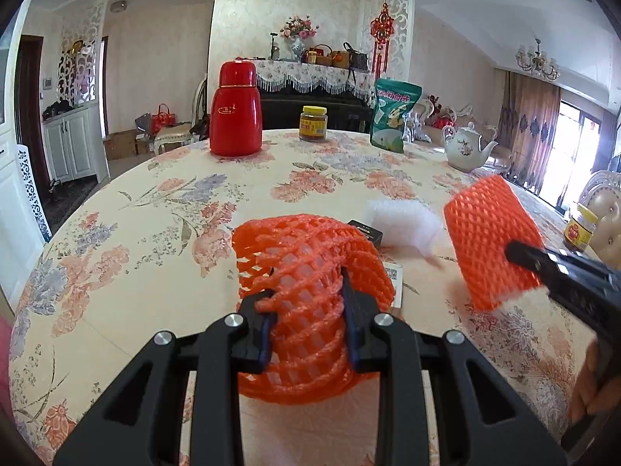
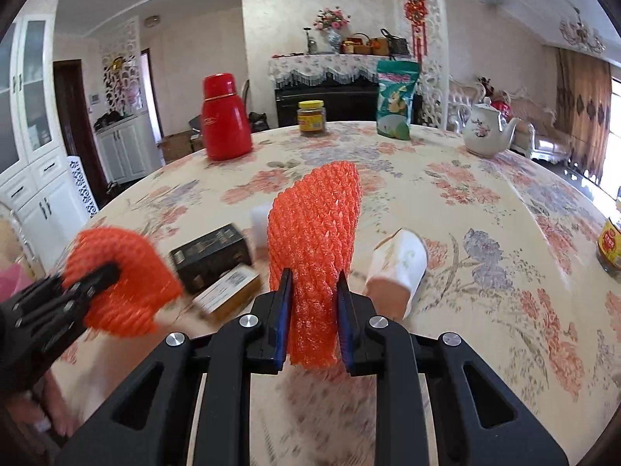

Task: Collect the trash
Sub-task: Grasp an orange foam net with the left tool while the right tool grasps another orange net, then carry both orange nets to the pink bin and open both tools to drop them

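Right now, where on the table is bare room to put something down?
Bare cloth lies on the left side, between the red flask and the left hand-held gripper, and right of the paper cup toward the teapot. The middle is crowded: boxes, white foam.

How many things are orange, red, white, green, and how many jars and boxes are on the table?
Orange foam nets: 2
Red flask: 1
White things: 3 (teapot, white foam, paper cup)
Green snack bag: 1
Yellow-lidded jars: 2
Boxes: 2
Total: 11
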Demonstrator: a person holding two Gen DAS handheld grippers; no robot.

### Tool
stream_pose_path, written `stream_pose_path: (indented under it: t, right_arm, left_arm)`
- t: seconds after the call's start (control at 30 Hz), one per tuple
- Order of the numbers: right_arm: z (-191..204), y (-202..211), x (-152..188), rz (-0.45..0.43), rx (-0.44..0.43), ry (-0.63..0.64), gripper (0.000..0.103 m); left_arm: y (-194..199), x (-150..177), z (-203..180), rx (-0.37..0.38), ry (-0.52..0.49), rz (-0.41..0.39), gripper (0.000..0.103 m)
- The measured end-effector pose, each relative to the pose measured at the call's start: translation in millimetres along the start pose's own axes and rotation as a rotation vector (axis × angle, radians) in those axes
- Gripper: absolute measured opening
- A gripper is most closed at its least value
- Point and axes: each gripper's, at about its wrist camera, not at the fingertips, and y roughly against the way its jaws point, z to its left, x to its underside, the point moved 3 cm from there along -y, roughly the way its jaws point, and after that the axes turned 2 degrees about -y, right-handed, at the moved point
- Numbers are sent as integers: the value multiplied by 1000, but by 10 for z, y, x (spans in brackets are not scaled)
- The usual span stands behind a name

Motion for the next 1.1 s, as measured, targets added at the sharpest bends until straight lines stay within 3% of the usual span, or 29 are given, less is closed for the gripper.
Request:
stream_pose_path:
  t: [0.23, 0.53, 0.93, 1.1]
  right_arm:
    - [83, 113, 193, 0, -26, -30, 21]
    - [118, 285, 176, -16, -51, -35, 21]
    - [320, 781, 282, -50, -134, -16, 21]
    - [455, 945, 361, -62, -175, 4, 21]
  left_arm:
    - [88, 3, -31, 1, -18, -35, 28]
    - [195, 22, -159, 27, -84, -36, 28]
    - [985, 186, -233, 13, -136, -135, 28]
    - [1161, 307, -151, 1, -122, -139, 28]
